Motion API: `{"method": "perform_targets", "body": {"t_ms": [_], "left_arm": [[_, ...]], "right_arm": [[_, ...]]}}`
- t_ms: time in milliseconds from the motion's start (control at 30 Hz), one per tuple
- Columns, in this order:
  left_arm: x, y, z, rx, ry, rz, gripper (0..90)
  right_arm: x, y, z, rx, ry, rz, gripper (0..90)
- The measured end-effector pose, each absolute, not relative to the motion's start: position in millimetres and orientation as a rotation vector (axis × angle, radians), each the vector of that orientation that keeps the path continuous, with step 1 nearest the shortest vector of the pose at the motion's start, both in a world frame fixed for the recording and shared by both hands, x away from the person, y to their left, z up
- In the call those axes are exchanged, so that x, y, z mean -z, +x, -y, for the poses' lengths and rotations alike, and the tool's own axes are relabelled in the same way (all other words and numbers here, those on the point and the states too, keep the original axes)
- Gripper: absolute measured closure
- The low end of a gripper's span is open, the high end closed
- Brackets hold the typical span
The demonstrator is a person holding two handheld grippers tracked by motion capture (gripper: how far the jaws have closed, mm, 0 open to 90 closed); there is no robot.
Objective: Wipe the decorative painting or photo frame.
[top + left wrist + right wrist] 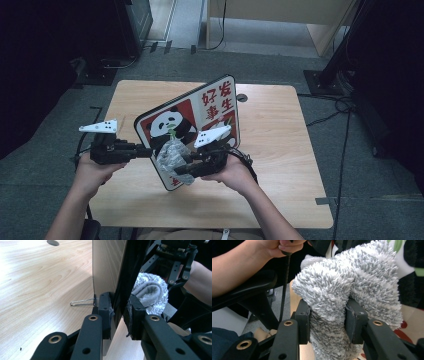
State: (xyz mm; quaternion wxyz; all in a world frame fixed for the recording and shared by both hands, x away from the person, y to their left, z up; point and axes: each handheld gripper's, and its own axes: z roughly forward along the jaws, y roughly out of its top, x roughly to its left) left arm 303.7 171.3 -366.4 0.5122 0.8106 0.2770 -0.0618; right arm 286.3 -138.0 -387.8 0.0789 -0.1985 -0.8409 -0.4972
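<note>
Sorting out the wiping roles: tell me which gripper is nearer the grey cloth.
Right. The right gripper has its jaws shut on the grey cloth. The left gripper clamps the panda board at its edge, beside the cloth but apart from it.

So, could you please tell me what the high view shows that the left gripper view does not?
The high view alone gives the printed face of the board, with its panda and red characters, held tilted above the table, and the right gripper pressing the grey cloth against that face. The left gripper view alone gives the board's plain back, a thin wire clip at its edge, and the left gripper with its fingers clamped on that edge. Both share the board, the cloth, the table and the right gripper.
</note>
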Motion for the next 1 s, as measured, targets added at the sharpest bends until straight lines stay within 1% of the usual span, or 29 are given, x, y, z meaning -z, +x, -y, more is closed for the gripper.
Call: {"method": "perform_targets", "body": {"t_ms": [1000], "left_arm": [[366.6,303.6,-171.1,0.148,1.948,-0.667,76.4]], "right_arm": [[440.4,277.0,142.2,1.37,-0.621,2.512,61.9]]}}
